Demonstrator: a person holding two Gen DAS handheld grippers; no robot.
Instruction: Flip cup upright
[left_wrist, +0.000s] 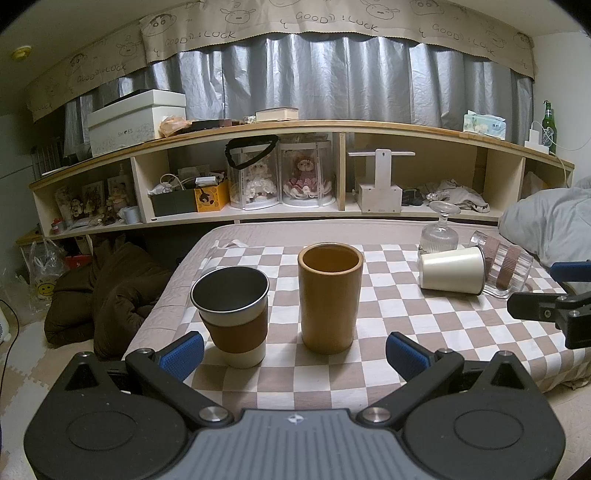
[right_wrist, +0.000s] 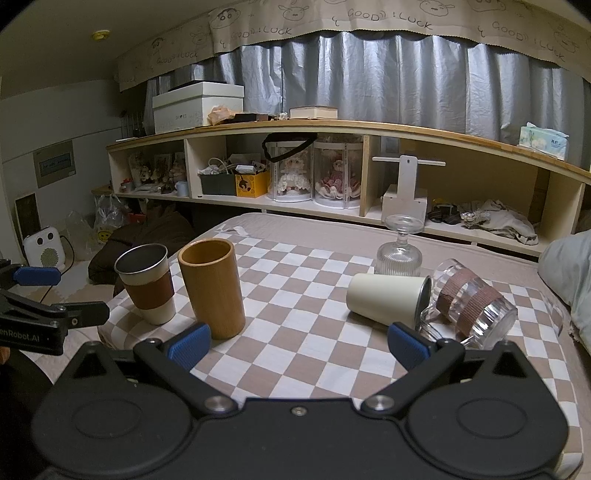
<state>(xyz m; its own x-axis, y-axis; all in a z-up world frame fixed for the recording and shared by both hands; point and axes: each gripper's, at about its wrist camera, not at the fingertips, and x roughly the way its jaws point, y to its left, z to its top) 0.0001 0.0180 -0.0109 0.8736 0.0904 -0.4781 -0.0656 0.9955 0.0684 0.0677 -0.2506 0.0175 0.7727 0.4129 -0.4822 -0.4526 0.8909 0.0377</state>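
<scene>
Checkered cloth (left_wrist: 388, 314) in beige and white covers the bed I'm working over, with a long wooden shelf (left_wrist: 295, 127) and grey curtains (left_wrist: 332, 74) behind.

From my left wrist camera, the left gripper (left_wrist: 294, 352) has its jaws spread wide and holds nothing. A wooden cup (left_wrist: 330, 297) stands upright at 12 o'clock, and a sleeved steel cup (left_wrist: 233, 314) stands upright just beside it at 11 o'clock.

From my right wrist camera, the right gripper (right_wrist: 298, 346) is also wide apart and empty. At 1 o'clock the cream cup (right_wrist: 388, 300) lies on its side, mouth turned toward 3 o'clock and touching a ribbed glass (right_wrist: 471, 308) that also lies tipped over. Behind them, near 12 o'clock, a stemmed glass (right_wrist: 400, 245) stands upside down on its rim.
</scene>
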